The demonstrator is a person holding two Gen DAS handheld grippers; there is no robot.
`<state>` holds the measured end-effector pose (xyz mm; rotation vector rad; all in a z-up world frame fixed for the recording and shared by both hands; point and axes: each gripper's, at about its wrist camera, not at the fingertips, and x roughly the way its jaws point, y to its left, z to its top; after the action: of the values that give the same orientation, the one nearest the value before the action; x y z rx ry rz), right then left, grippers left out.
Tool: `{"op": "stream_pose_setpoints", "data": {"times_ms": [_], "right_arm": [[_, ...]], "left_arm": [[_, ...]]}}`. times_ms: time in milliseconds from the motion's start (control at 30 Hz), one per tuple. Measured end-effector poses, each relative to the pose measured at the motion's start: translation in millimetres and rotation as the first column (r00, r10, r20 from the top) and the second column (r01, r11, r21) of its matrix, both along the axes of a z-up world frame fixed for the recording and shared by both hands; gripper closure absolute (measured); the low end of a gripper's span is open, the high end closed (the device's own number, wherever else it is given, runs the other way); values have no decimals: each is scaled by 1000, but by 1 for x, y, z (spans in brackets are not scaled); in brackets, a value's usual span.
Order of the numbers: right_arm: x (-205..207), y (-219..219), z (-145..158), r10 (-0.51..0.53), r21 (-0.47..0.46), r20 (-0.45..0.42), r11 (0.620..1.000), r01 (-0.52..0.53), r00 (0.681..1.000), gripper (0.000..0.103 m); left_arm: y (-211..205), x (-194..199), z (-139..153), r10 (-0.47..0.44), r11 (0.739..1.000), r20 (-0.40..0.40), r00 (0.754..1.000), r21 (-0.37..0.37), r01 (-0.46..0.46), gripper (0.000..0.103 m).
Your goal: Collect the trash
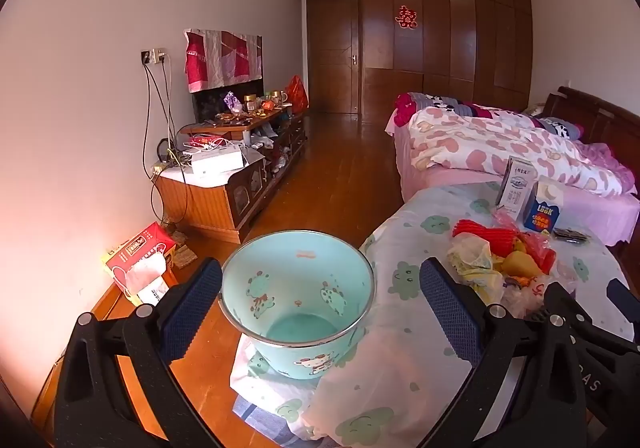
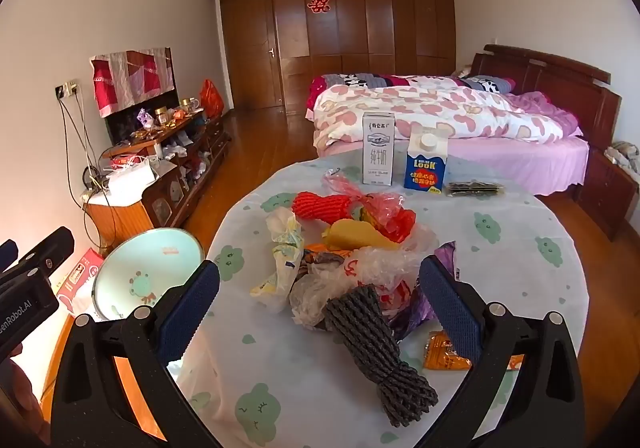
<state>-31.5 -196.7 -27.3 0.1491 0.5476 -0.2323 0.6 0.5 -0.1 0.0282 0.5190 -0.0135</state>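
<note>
A light blue trash bin point(image 1: 298, 300) with cartoon prints stands on the floor beside the round table point(image 1: 404, 248); it also shows in the right wrist view point(image 2: 148, 268). My left gripper point(image 1: 320, 308) is open and empty above the bin. My right gripper point(image 2: 320, 304) is open and empty over a trash pile on the table: a grey foam net point(image 2: 372, 344), clear plastic bags point(image 2: 360, 268), a red foam net point(image 2: 324, 204), yellow peel point(image 2: 352, 232), a purple wrapper point(image 2: 416, 308) and an orange wrapper point(image 2: 444, 356). The pile also shows in the left wrist view point(image 1: 504, 256).
A white milk carton point(image 2: 378, 148), a blue carton point(image 2: 426, 164) and a dark packet point(image 2: 476, 188) stand at the table's far side. A red tissue box point(image 1: 140, 260) lies on the floor left. A cluttered low cabinet point(image 1: 232, 168) lines the left wall; a bed point(image 2: 440, 116) lies behind.
</note>
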Motion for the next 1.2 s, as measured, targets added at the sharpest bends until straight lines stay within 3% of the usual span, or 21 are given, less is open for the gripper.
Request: {"op": "stream_pose_setpoints", "data": {"times_ms": [1200], "right_arm": [[-2, -3, 3, -21, 1, 7, 1000, 21, 1000, 5]], "left_arm": [[-4, -4, 2, -17, 1000, 0, 1000, -6, 17, 6]]}}
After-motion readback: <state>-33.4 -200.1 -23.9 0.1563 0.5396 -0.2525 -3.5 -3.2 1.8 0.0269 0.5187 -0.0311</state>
